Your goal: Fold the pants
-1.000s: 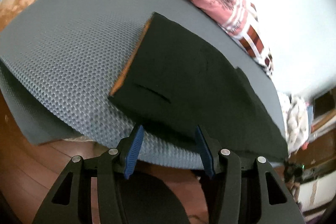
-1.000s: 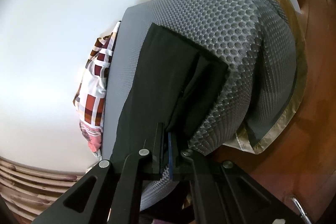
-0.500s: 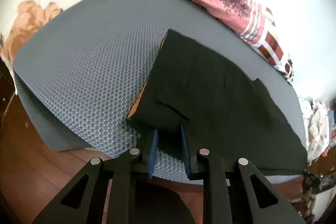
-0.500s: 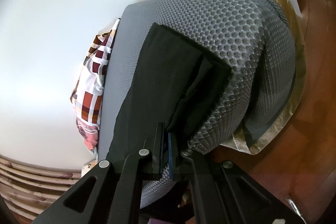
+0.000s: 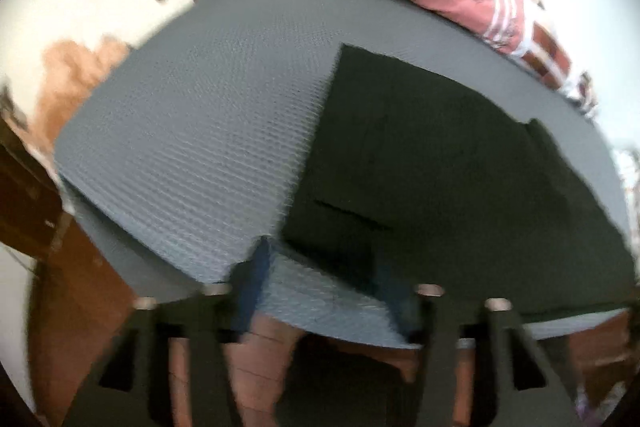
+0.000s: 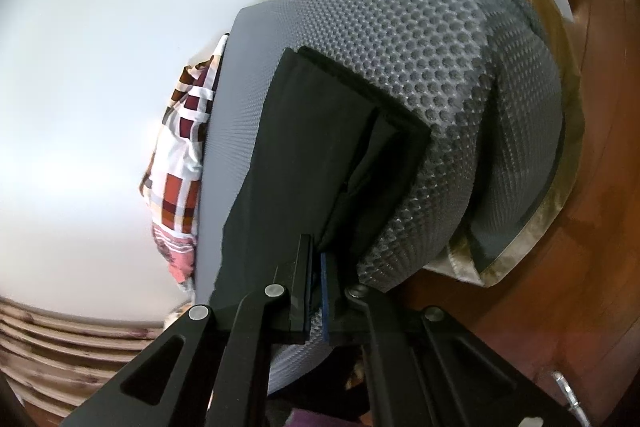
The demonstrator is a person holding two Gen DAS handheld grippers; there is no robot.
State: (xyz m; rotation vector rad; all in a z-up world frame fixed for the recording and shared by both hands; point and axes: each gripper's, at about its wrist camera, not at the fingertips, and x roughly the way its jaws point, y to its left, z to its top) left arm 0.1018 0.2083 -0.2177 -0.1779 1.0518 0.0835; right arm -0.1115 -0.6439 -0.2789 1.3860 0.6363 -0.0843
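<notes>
— Where are the pants?
— Your black pants lie flat on the gray mat; your left gripper looks spread wide, though it's blurry.
— And my other one?
— Your right gripper is pinching the pants' edge.

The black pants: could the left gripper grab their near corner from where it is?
Probably yes: the left gripper is open, the black pants corner lies just ahead, and nothing blocks it, though the view is blurred.
</notes>
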